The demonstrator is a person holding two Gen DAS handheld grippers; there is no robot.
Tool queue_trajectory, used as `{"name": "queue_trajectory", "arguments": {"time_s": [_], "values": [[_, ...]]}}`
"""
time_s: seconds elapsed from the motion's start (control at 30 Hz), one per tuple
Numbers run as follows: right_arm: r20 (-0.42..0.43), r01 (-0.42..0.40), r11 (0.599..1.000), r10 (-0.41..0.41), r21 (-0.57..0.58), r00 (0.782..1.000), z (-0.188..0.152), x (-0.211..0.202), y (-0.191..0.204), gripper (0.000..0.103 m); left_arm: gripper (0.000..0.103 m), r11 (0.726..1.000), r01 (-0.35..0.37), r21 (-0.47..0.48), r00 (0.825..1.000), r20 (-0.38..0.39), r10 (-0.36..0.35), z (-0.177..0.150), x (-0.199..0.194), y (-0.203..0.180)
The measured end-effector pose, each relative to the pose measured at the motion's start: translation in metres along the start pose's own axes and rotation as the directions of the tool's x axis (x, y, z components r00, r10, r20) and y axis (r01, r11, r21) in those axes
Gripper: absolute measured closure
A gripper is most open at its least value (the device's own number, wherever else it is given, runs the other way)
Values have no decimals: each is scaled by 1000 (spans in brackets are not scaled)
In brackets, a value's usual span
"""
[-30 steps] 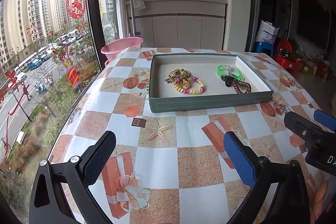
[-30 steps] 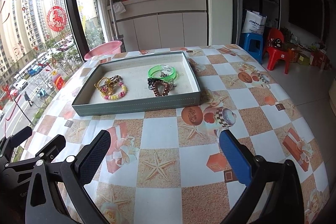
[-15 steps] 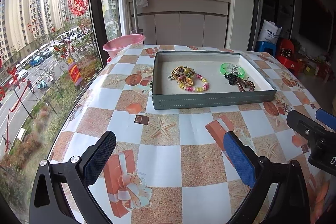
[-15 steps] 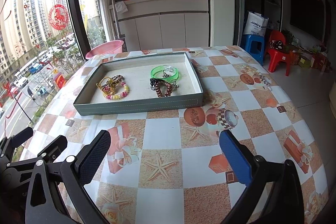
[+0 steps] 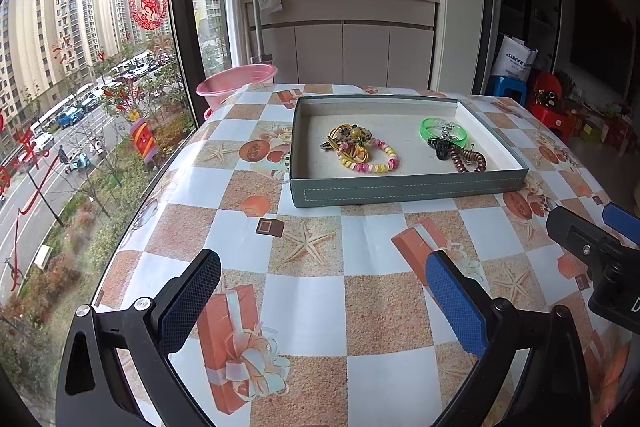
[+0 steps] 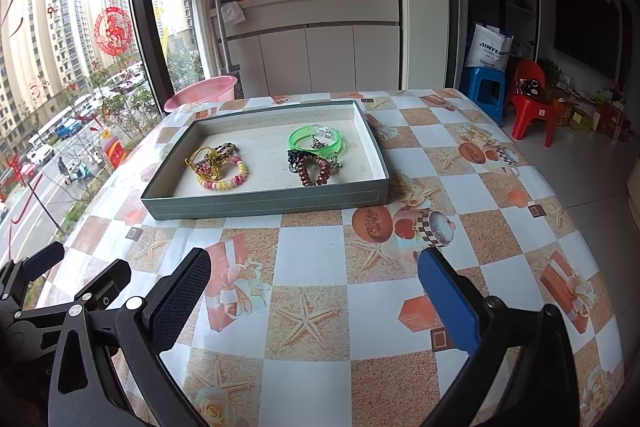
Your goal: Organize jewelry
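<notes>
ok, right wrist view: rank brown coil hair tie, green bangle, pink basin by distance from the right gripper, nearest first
1. Brown coil hair tie: right half of the tray, towards its near wall, closest to the right gripper.
2. Green bangle: just behind the hair tie, deeper in the tray.
3. Pink basin: past the table's far left edge, by the window.

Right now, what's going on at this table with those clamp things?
A person holds a two-finger gripper in each hand, and both the left gripper and the right gripper hover open over the table, holding nothing. Ahead, a grey tray holds the jewelry: a green bangle, a beaded bracelet and a brown coil. Nothing has been picked up yet.
</notes>
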State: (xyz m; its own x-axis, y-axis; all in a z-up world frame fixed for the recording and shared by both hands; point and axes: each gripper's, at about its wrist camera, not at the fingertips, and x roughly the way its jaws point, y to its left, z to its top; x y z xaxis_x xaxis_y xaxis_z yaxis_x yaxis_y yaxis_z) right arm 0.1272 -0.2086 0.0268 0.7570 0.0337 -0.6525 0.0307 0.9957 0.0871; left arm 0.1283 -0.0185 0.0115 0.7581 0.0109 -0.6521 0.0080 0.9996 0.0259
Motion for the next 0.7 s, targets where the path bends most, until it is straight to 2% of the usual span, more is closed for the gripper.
{"name": "queue_trajectory", "arguments": {"time_s": [0.7], "values": [[1, -5, 1000, 5, 0, 1000, 1, -1, 1, 0, 0, 1000, 4, 2, 1000, -2, -4, 0, 0, -1]]}}
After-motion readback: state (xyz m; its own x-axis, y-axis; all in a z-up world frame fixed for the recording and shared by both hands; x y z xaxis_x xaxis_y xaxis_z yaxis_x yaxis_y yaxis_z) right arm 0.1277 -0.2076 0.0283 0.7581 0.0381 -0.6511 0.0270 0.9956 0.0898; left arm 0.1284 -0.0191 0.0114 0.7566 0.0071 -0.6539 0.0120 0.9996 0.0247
